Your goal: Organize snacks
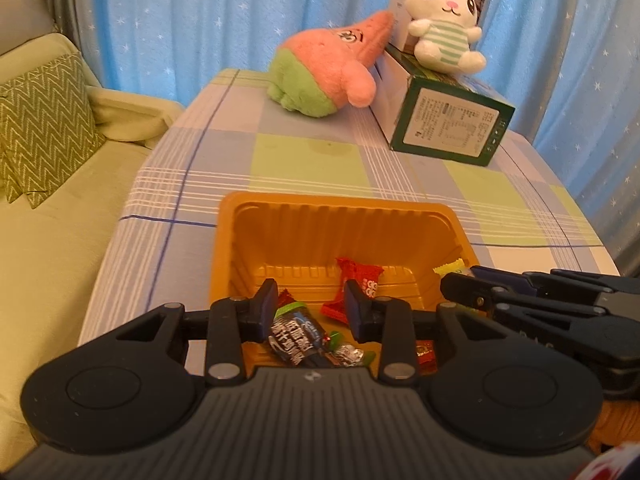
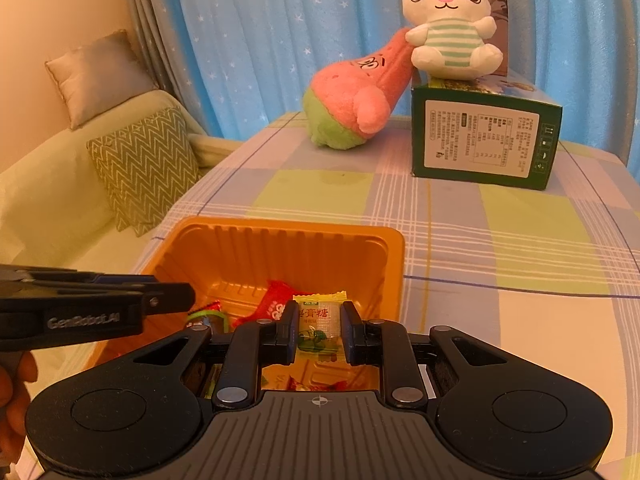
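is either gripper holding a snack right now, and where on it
The right gripper holds a yellow-green candy, pinched across the middle of its wrapper, over the orange tray. The left gripper holds nothing; its jaws stand apart.

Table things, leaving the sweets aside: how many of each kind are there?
Plush toys: 2 (pink star plush, white bunny plush)
Boxes: 2 (green box, upright box)
Trays: 1 (orange tray)
Total: 5
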Motion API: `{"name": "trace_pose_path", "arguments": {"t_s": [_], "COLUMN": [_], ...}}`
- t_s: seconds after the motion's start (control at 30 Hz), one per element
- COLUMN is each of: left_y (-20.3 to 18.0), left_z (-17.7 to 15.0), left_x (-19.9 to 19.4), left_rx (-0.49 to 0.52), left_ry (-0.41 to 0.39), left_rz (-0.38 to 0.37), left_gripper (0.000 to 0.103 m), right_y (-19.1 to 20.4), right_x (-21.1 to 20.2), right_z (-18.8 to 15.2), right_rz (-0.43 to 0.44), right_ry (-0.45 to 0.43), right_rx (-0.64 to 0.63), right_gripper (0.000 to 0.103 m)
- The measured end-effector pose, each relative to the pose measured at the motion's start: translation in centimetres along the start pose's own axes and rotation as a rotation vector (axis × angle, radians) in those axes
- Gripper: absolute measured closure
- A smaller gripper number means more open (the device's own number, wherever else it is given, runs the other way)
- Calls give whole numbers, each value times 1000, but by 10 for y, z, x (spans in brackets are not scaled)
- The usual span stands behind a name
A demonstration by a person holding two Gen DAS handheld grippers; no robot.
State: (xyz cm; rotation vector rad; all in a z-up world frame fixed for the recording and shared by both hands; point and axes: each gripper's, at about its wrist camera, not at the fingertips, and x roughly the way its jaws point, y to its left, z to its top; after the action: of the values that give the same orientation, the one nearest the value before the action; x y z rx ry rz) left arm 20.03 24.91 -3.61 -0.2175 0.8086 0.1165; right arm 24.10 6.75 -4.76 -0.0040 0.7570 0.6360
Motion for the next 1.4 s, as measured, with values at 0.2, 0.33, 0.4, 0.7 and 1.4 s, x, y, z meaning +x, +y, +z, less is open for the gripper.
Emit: {"name": "trace_pose_path", "arguments": {"t_s": [0.2, 0.33, 0.4, 0.7, 1.4], "left_y": [6, 7, 6, -3, -41], "left_z": [-4, -12, -17, -53, -112], "left_x": [-16, -29, -37, -85, -197], "left_rx": [-8, -8, -2, -20, -3], "left_ry": [-19, -20, -18, -16, -45], "left_rz": [34, 41, 45, 53, 99], "left_gripper": [55, 47, 43, 19, 1], "right_y": [-7, -11, -12, -4, 12], "right_x": [-3, -17, -27, -83, -203], "right_z": [6, 4, 1, -29, -95], "right_rz": [35, 21, 11, -41, -136], "right_ry": [-16, -35, -37, -16, 63], "right_rx": [79, 87, 96, 106, 118], "right_gripper": [55, 45, 45, 45, 23]}}
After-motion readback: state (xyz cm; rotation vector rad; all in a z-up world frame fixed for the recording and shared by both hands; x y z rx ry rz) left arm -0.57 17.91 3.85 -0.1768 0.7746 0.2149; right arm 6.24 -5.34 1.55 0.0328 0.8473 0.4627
